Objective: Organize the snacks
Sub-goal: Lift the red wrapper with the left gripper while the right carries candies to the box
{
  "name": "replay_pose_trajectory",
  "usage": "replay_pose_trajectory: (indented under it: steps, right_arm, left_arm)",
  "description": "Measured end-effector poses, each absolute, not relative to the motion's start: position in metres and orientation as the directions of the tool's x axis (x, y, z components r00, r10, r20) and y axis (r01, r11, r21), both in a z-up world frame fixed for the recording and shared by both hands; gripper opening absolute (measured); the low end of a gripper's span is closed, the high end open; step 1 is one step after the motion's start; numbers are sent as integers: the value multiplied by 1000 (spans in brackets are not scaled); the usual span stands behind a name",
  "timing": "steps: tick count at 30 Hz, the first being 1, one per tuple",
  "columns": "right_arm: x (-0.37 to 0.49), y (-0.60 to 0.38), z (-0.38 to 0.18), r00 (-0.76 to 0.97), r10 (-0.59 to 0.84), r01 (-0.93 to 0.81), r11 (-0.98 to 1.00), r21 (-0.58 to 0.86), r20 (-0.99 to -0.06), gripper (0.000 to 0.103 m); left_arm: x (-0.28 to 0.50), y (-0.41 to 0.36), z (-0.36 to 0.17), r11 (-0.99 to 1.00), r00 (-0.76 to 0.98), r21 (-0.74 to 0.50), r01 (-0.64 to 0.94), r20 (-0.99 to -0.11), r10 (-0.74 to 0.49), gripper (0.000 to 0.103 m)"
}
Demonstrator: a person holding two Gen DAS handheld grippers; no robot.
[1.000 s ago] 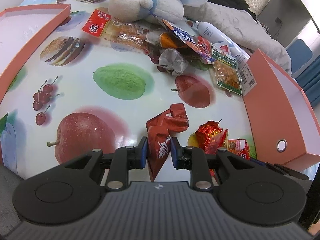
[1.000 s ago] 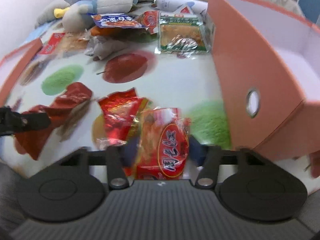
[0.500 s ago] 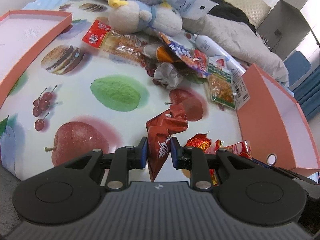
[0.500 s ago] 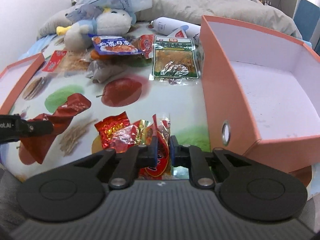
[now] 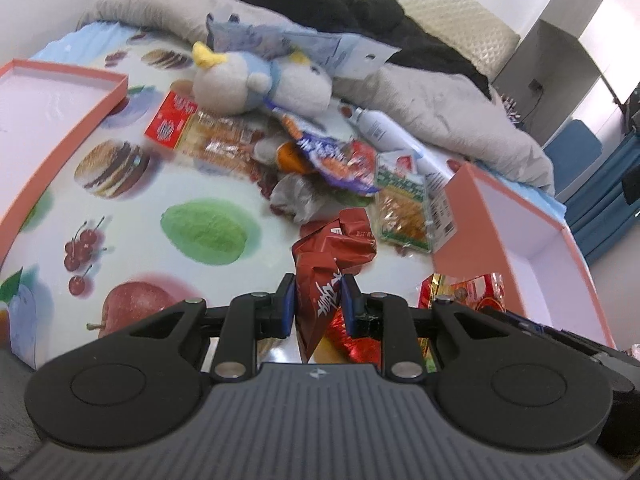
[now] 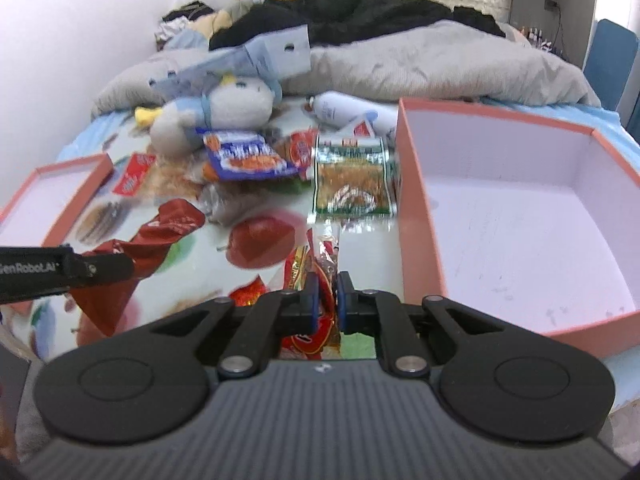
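Both tongs are pinching snacks: my left gripper [image 5: 318,300] presses on a dark red snack bag [image 5: 320,276], and my right gripper [image 6: 327,299] squeezes a clear red packet [image 6: 322,276]. I see both lifted above the fruit-print cloth [image 5: 132,216], near the open pink box [image 6: 520,216] at its right edge.

A bed covered with a glossy sheet printed with fruits [image 5: 120,216] carries everything. Ahead of the gripper lie a blue-and-white plush toy [image 5: 256,84], a heap of snack packets [image 5: 332,160] and a grey blanket [image 6: 420,64]. To its right stands an open salmon cardboard box [image 6: 420,216], to its left a shallow salmon lid [image 5: 68,136].
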State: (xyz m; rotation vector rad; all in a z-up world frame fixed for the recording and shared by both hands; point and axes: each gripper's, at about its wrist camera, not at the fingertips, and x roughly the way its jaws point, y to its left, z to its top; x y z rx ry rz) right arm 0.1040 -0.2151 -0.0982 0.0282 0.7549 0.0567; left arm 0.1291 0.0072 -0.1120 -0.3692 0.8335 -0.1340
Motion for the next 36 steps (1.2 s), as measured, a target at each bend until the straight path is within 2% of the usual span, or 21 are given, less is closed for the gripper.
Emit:
replay_pose_trajectory:
  steps: [11, 24, 36]
  right_arm:
    - [97, -234, -44, 797, 71, -34, 997, 73, -599, 12]
    - [87, -246, 23, 888, 45, -28, 999, 45, -458, 12]
    - [98, -297, 50, 918, -13, 31, 999, 40, -395, 12]
  left_arm:
    - [126, -15, -60, 926, 714, -377, 30, -640, -284, 27]
    - [130, -37, 5, 908, 755, -391, 149, -548, -360, 27]
    - [156, -107, 36, 895, 721, -356, 270, -541, -433, 27]
